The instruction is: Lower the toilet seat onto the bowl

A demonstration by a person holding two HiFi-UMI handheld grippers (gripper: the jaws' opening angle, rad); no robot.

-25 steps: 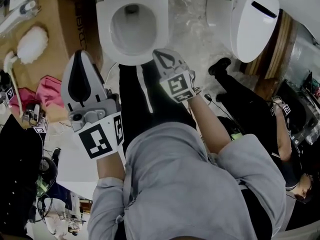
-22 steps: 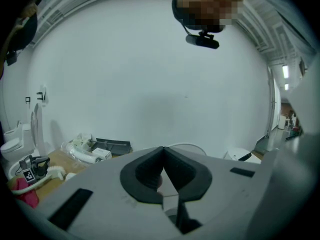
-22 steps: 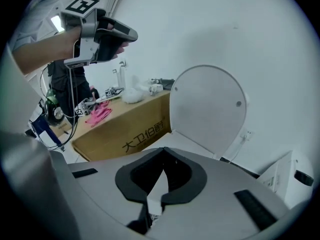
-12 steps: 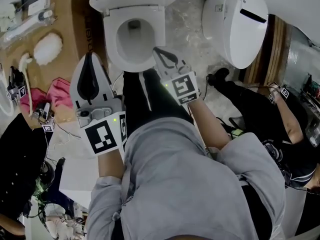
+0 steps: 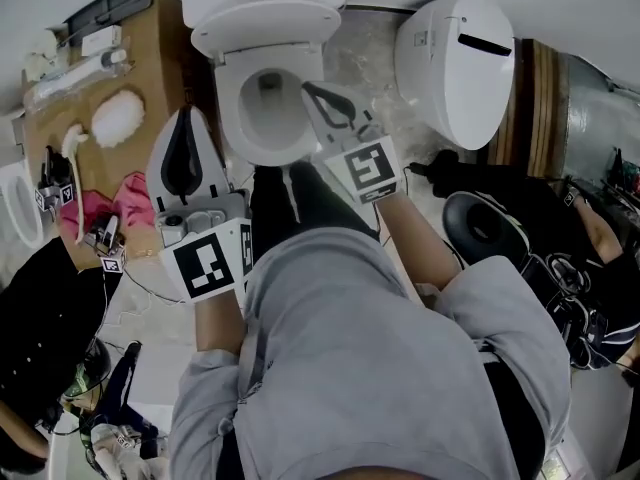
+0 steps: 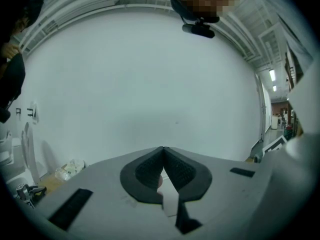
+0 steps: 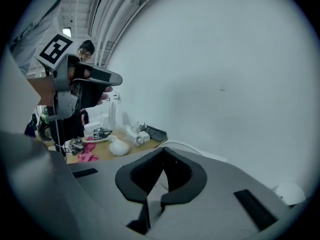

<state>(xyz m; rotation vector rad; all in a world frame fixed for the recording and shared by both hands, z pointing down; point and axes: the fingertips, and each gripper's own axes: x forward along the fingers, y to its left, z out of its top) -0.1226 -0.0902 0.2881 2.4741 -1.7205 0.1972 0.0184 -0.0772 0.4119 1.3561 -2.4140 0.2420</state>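
The white toilet stands at the top middle of the head view, its open bowl [image 5: 232,118] facing up. The seat [image 5: 265,18] appears to stand raised against the tank, seen nearly edge-on. My right gripper [image 5: 306,86] is shut and empty, its tip over the bowl's right rim. My left gripper [image 5: 187,113] is also shut and empty, just left of the bowl. Neither touches the seat. The left gripper view shows shut jaws [image 6: 162,150] facing a bare white wall. The right gripper view shows shut jaws [image 7: 163,150] with the same wall behind.
A second white toilet [image 5: 465,58] stands to the right. Left of the bowl a brown board [image 5: 150,58] carries a white fluffy brush [image 5: 118,118] and a pink cloth [image 5: 125,203]. People in black crouch at the left [image 5: 40,308] and right [image 5: 590,298].
Both grippers have risen, the right one more. The right tip went from the bowl's front edge to over its right rim. Both stayed shut.
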